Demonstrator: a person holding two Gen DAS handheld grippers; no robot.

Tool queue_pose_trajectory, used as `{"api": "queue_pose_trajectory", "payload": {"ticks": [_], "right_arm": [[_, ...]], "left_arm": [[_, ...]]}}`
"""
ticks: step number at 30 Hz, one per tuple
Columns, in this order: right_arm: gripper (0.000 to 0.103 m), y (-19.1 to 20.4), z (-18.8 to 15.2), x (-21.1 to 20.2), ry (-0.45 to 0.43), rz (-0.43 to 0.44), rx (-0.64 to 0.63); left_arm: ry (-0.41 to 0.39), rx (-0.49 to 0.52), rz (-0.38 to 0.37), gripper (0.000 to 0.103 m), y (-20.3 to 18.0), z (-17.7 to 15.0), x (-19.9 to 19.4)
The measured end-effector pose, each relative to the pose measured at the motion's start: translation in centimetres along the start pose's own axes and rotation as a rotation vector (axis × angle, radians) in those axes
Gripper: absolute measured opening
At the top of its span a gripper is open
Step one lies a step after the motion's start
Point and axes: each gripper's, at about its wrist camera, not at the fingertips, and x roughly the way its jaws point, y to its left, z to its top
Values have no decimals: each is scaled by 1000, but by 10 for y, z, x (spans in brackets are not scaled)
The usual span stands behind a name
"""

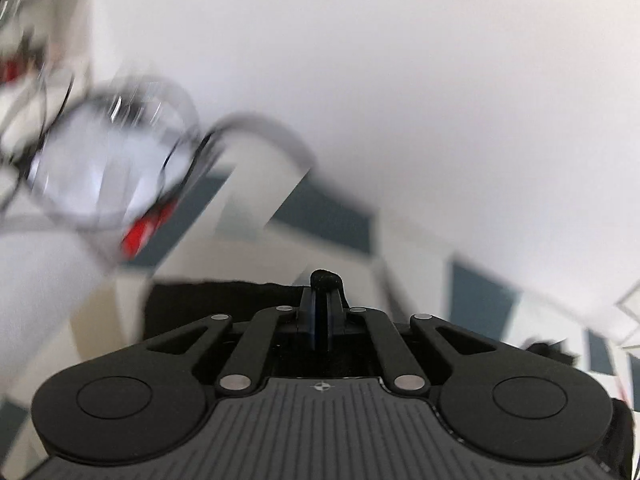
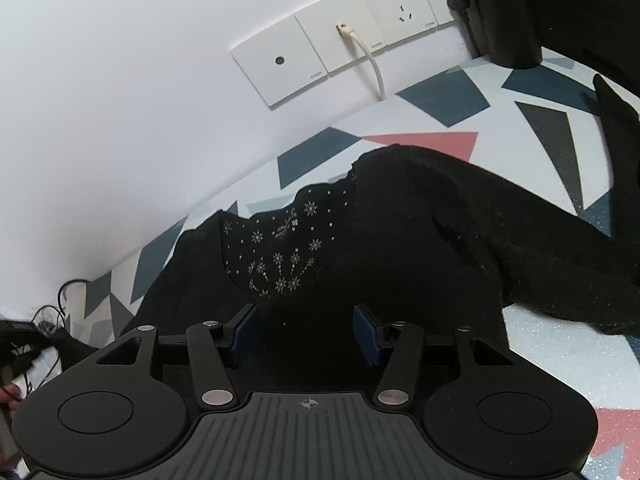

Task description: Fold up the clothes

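A black garment (image 2: 420, 232) with small white snowflake dots lies spread on a mat with blue, red and grey shapes (image 2: 440, 96). My right gripper (image 2: 306, 334) is open, its blue pads apart just above the garment's near part. My left gripper (image 1: 320, 312) is shut, with a pinch of black cloth (image 1: 326, 279) sticking out between its pads; more black cloth (image 1: 208, 304) hangs behind its fingers. The left wrist view is blurred by motion.
A white wall with socket plates (image 2: 344, 40) and a plugged white cable (image 2: 374, 68) runs behind the mat. A black chair base (image 2: 560, 12) stands at the far right. Cables (image 2: 52, 312) lie at the left edge. A blurred round frame (image 1: 108, 152) shows at the left.
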Motion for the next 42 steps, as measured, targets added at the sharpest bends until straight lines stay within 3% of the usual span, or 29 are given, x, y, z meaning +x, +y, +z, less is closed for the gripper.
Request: {"api": "queue_pose_trajectory", "payload": {"ticks": [4,6,9,11,12,13,14,16,21,25,29,31,35,38,40,42], "right_arm": [[49,-17,3,-14,-39,-33,45],[49,-30,3,-21,-52,-56,79],[49,-53,1,-34,-72,-101,125],[49,-67,-2,-41,-78,-125,148],[49,-74,-3,-44,-81,-137,160],[49,-81,-4,-48,-84,-149,172],[49,-84,-5,-49,-85,-148,169],[49,-88,-6,-52,-88,-142,160],[49,-71,1,-40,-76,-68,84],[49,-26,11,-10,-46,23,-90],[54,33,12,28,36,99,-294],[58,63,11,49,60,77,-400],[58,72,31,86,66,-13,-354],[56,70,41,106,110,-43,-377],[49,75,38,115,144,-65,-476],[7,74,36,116,144,-64,-504]], "left_arm": [[-137,235,-246,5,-84,6,-38],[-151,352,-422,6,-126,-12,-52],[-39,499,-657,7,-180,-54,-52],[53,649,-688,15,-207,-88,-46],[98,727,-695,28,-219,-105,-43],[108,797,-685,37,-224,-120,-42],[93,849,-670,58,-222,-130,-44],[46,887,-648,77,-205,-137,-49],[31,929,-556,81,-146,-141,-52],[83,912,-428,81,-114,-143,-35],[44,874,-364,81,-108,-142,-23],[14,884,-320,81,-111,-145,-19],[-10,893,-208,81,-108,-150,-7],[5,847,-214,81,-97,-150,-6],[-9,865,-224,78,-94,-153,-10],[-21,886,-228,74,-96,-155,-10]]}}
